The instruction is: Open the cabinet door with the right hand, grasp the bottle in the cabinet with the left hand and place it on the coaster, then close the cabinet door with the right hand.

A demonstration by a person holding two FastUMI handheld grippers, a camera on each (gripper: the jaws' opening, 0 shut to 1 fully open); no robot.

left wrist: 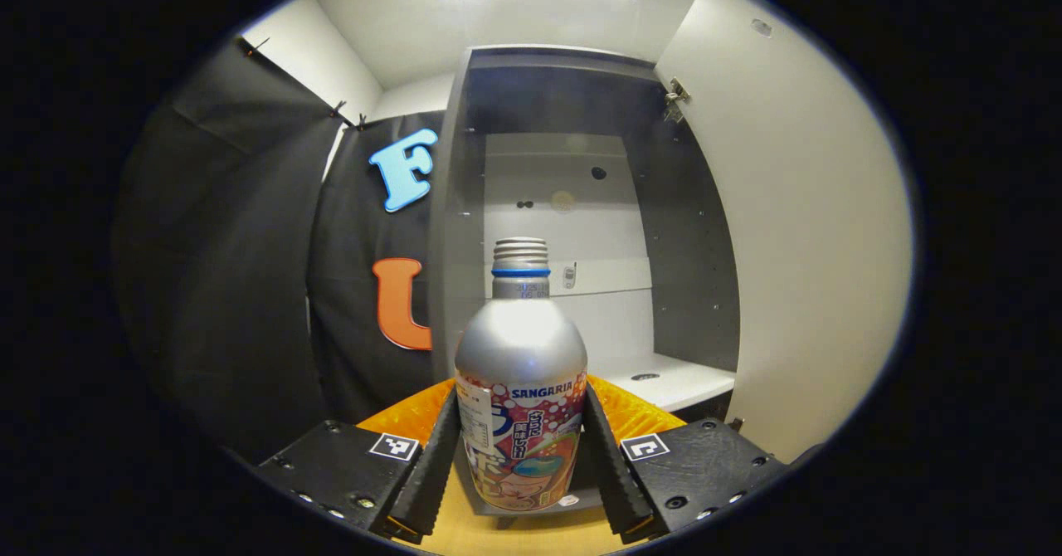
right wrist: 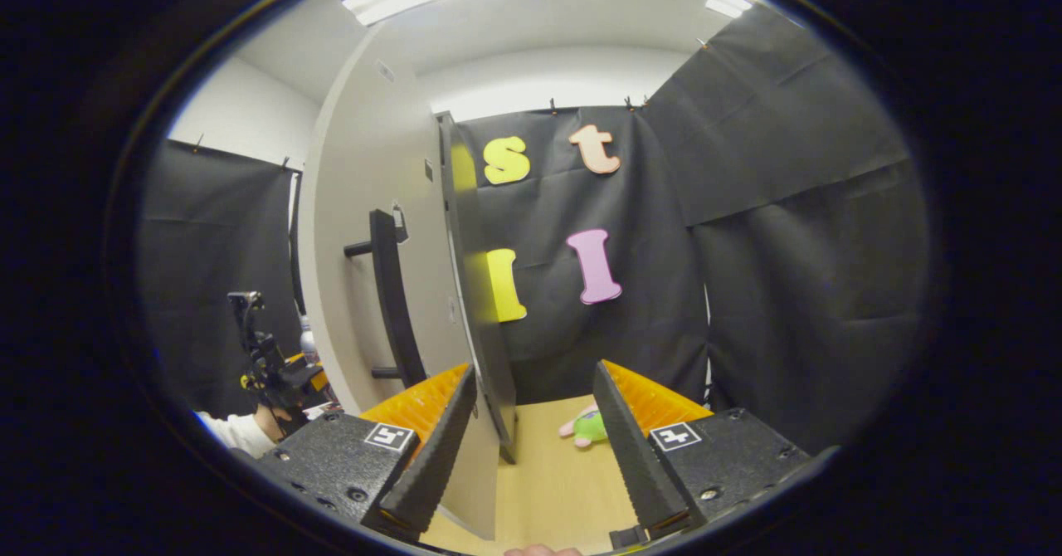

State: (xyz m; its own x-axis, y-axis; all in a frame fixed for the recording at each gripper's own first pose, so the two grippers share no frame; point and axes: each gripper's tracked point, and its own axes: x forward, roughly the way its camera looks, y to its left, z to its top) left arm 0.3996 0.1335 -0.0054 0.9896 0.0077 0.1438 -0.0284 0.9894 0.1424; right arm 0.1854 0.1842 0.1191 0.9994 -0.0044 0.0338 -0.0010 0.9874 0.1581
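My left tool (left wrist: 521,456) clamps the bottle (left wrist: 520,390) upright outside the cabinet (left wrist: 689,290), ready for the coaster. My right tool (right wrist: 531,448) gapes empty beside the open door (right wrist: 373,290), placed to close it.

My left gripper view sits low and close, facing straight into the open cabinet (left wrist: 581,232). My right gripper view looks along the edge of the cabinet door (right wrist: 365,274) from near its outer face. Both views share that door and the wooden table (right wrist: 556,481).

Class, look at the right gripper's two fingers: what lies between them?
In the right gripper view, the open cabinet door's edge and bare tabletop lie between the right gripper's spread fingers; nothing is gripped.
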